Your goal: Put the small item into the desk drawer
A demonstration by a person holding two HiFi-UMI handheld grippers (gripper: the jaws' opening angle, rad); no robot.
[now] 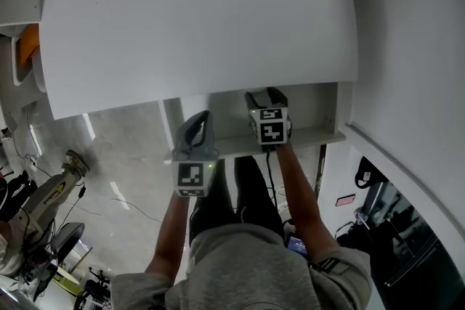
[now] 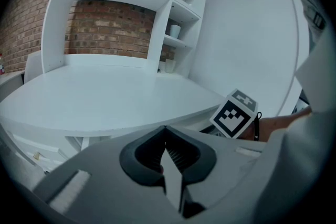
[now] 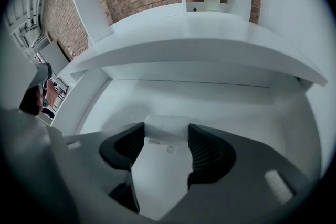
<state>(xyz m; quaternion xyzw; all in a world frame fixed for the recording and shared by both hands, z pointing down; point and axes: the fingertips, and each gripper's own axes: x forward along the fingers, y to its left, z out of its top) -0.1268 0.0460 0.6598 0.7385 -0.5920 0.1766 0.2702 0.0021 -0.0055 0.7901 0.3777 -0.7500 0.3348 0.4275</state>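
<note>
The small white item lies crosswise at the tips of the right gripper, its long axis running from jaw to jaw, over the floor of the open drawer beneath the desk. Those jaws stand wide but pinch it by its ends. The left gripper is pressed together on nothing.
</note>
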